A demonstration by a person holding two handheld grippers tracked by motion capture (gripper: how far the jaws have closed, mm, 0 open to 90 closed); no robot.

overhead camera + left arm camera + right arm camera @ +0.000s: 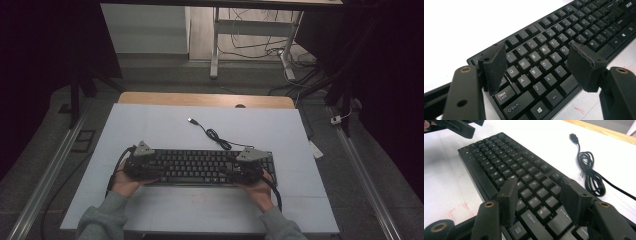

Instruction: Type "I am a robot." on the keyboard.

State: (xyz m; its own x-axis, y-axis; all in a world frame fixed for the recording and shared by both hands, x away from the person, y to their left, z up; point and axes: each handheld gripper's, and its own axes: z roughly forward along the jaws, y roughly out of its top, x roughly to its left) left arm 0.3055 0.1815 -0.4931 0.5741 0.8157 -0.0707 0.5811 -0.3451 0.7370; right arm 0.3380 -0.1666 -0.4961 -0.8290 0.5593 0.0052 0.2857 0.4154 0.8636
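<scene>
Fingers of the left gripper spread apart above the letter keys at the left end of the flat black plastic computer keyboard, pads clear of the keycaps, nothing pinched between them. Rough dark pads facing each other across the Q, W, A, S, D block, Caps Lock and Shift just beneath the nearer one. Fingers of the right gripper likewise parted over the keys at the opposite end, gripping nothing; whether the pad tips touch the keycaps cannot be told.

Outward from there: keyboard lying flat and lengthwise across the pale sheet-covered tabletop, towards the person's edge, one gripper at each short end, each in a hand with a grey sleeve behind it. Grey three-cornered plates atop both grippers in the high view. Thin black keyboard cable running from the keyboard's far side, bunched in a loose coil just behind it, ending in a flat USB plug lying free on the sheet. Bare wooden strip along the table's far edge. Faint red marks on the sheet near the keyboard's front.
</scene>
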